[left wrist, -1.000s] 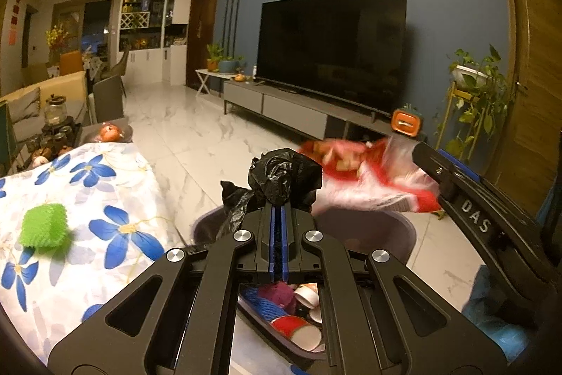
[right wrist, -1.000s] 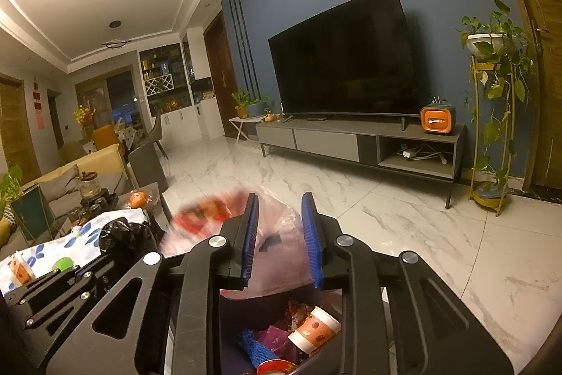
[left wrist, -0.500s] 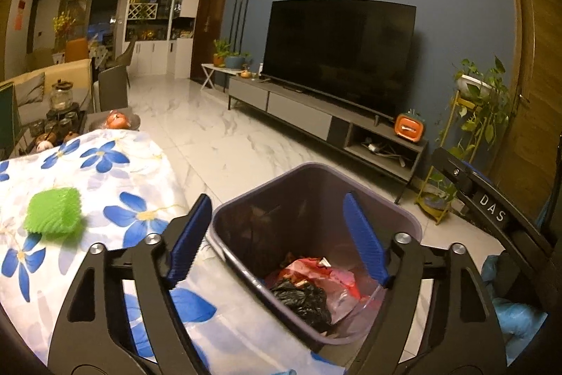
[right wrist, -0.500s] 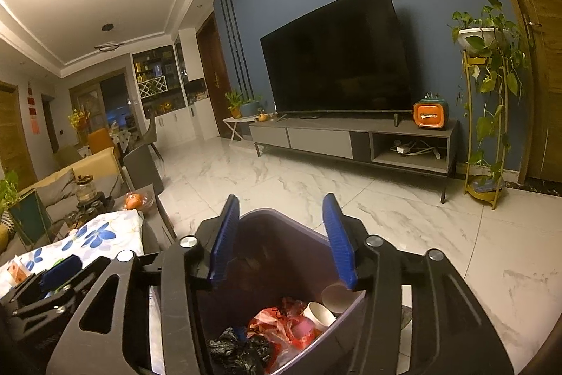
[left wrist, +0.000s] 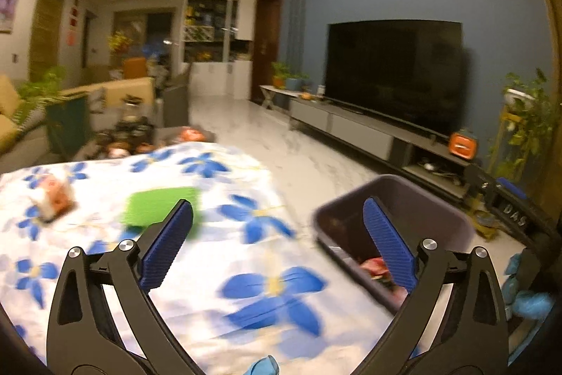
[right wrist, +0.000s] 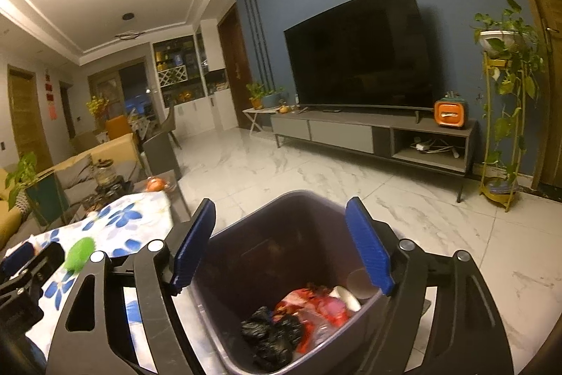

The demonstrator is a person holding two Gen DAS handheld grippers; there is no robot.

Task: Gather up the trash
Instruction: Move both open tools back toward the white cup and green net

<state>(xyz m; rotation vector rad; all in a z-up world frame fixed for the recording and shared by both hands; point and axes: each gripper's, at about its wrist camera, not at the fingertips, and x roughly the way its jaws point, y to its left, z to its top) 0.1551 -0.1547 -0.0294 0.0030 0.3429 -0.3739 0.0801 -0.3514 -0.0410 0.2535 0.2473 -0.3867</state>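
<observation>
The left gripper [left wrist: 277, 245] hangs over the flowered tabletop [left wrist: 246, 269] with its jaws spread wide and nothing between them. A green scrubber [left wrist: 158, 209] and a small orange carton [left wrist: 52, 197] lie on the cloth ahead, both blurred. The right gripper [right wrist: 281, 248] is above the dark bin [right wrist: 246, 255], which stands on the floor just beside the tabletop; its jaws are wide apart and empty too. A black bag [right wrist: 270, 336], a red wrapper [right wrist: 309, 304] and paper cups [right wrist: 351, 290] lie inside the bin.
</observation>
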